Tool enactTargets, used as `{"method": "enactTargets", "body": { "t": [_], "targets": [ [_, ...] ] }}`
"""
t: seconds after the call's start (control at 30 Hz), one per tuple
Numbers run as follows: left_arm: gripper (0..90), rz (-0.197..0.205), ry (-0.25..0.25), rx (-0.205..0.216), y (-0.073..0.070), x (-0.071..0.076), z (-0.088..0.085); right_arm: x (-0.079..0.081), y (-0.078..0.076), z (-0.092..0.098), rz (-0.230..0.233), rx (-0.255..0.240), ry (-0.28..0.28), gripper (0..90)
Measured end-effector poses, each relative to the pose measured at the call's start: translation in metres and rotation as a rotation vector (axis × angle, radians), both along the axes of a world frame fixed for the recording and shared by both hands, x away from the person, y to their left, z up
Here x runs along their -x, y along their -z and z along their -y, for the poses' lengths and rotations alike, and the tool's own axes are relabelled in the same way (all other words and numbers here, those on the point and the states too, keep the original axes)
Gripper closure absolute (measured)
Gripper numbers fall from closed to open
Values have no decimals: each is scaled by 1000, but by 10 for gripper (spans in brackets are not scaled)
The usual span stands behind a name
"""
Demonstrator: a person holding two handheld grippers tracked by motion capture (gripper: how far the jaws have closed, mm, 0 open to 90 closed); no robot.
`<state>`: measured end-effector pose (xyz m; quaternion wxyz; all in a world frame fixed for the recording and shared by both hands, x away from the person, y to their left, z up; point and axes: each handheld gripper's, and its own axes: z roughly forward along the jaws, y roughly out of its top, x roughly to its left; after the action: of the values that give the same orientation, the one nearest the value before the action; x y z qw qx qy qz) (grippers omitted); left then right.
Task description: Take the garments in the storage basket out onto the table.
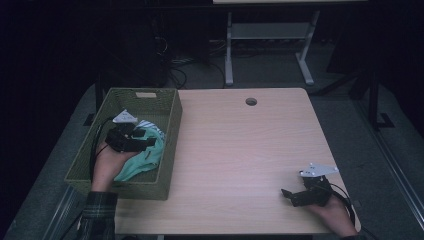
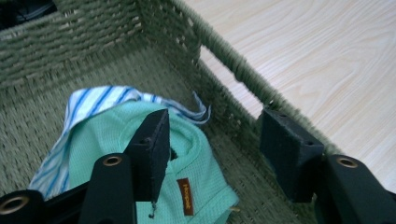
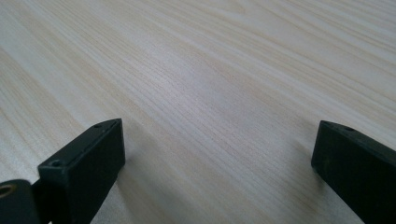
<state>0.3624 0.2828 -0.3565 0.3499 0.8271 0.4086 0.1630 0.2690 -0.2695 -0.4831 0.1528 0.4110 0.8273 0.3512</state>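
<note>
1. Nearest, at the front right of the worktop (image 1: 240,150): right tool (image 1: 295,196) lying low over bare wood, jaws spread wide with nothing between them, well apart from any cloth
2. At the front left: left tool (image 1: 137,137) inside the basket (image 1: 172,125), held from below by a hand (image 1: 107,162), jaws released and parted, gripping nothing yet
3. Just under and ahead of that tool: mint green shirt (image 2: 196,154) crumpled on the basket floor, collar and small brown label (image 2: 186,196) turned up; one jaw pad resting over the collar, the other pad standing off toward the basket's right wall, so the cloth sits under one side of the gap rather than centred in it
4. Beneath and beyond the shirt: striped cloth (image 2: 100,100) in blue and white, poking out toward the basket's far wall
5. Decisive relation: shirt lies directly below and slightly to the wall-free side of the left tool; heap runs roughly along the basket's long axis, front to back; left tool far nearer than right
6. Likely requirement: small shift to centre the gap over the collar fold, then down and clench; risk of pinching the striped cloth along with the shirt, or scraping the woven wall
7. Farthest: round hole (image 1: 251,101) at the worktop's back edge, floor and frame legs beyond
</note>
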Motion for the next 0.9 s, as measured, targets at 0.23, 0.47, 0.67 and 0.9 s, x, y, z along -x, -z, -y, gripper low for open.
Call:
{"method": "enactTargets", "body": {
  "t": [0.23, 0.47, 0.67, 0.9],
  "targets": [
    [442, -24, -16, -28, 12, -4, -2, 0, 0, 0, 0, 0, 0, 23],
    [443, -65, -15, -71, 24, -8, -1, 0, 0, 0, 1, 0, -1, 23],
    [443, -101, -6, -96, 34, -11, 3, 0, 0, 0, 1, 0, -1, 23],
    [439, -144, 36, -143, 43, -12, 10, 0, 0, 0, 1, 0, -1, 23]
  ]
}}
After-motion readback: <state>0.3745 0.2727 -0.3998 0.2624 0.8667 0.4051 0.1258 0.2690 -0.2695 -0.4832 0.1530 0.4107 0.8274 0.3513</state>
